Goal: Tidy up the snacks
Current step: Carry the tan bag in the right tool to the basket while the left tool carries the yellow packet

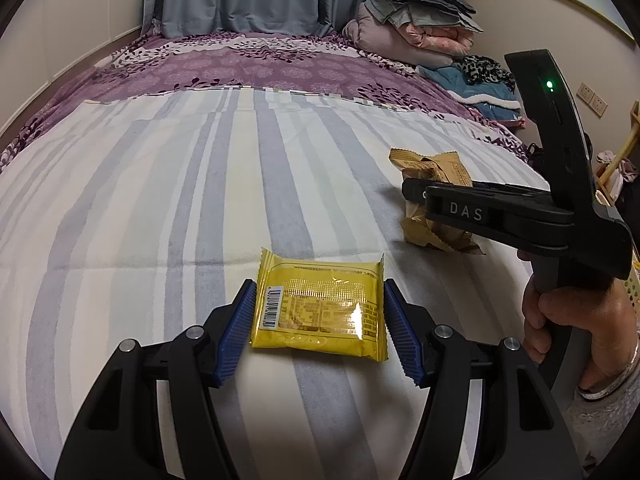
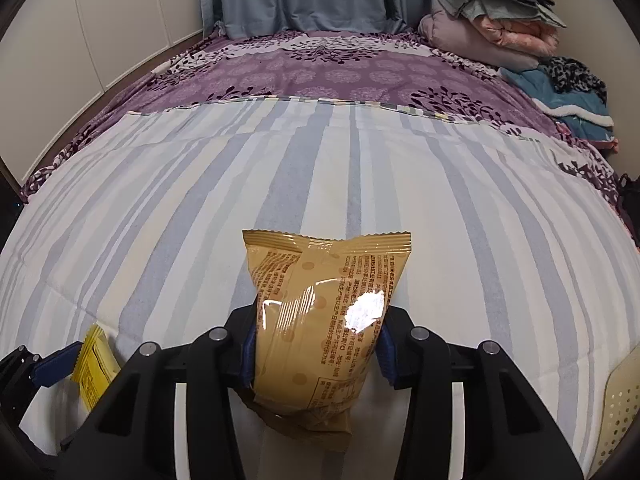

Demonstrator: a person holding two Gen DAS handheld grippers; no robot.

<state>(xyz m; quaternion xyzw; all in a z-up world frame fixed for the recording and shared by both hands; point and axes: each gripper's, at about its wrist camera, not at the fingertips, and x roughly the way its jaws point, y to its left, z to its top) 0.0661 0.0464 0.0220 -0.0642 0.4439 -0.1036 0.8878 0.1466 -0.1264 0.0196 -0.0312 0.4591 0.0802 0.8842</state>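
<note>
Blue pads of the right gripper (image 2: 314, 344) squeeze the tan snack packet (image 2: 320, 320), which stands up between them above the striped bed sheet (image 2: 440, 220). Its handle sits in a person's hand (image 1: 560, 312). Left gripper (image 1: 320, 316) brackets the yellow snack packet (image 1: 320, 308) lying flat on the sheet; whether its pads press the edges cannot be told. 1 perforated cream basket (image 2: 618, 408) shows at the right edge, contents hidden.
</note>
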